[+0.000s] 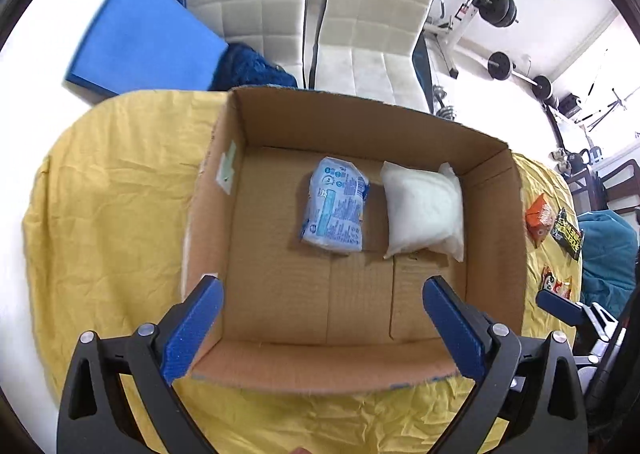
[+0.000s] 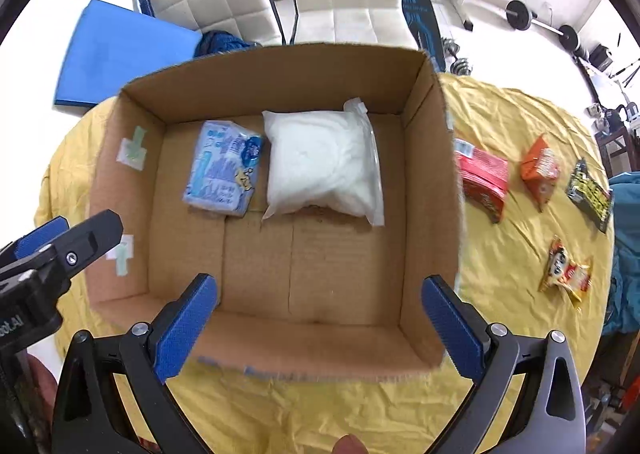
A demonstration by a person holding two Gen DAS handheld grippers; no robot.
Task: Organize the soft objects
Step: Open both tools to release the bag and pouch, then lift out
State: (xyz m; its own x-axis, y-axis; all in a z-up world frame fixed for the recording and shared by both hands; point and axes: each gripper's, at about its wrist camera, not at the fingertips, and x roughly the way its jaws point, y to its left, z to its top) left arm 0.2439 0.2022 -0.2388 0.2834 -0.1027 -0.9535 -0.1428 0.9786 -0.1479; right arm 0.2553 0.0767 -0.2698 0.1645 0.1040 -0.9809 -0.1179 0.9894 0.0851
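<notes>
Both tongs, left (image 1: pixel 320 324) and right (image 2: pixel 318 320), gape empty above the open brown cardboard box (image 2: pixel 432 173); inside, a white plastic-wrapped soft pillow pack (image 2: pixel 320 165) beside a blue printed soft pack (image 2: pixel 224 169); still on the yellow-clothed bench (image 2: pixel 520 254), crinkly foil snack packets (image 2: pixel 482 179), probably light, slippery, crushable; pinch mid-body, gently.

The red packet (image 2: pixel 482 177) is partly hidden behind the cardboard box's (image 2: pixel 434 189) wall; its print is blurred.

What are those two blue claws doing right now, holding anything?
Left gripper: open, holding nothing, above the box.
Right gripper: open, holding nothing, above the same box.
</notes>
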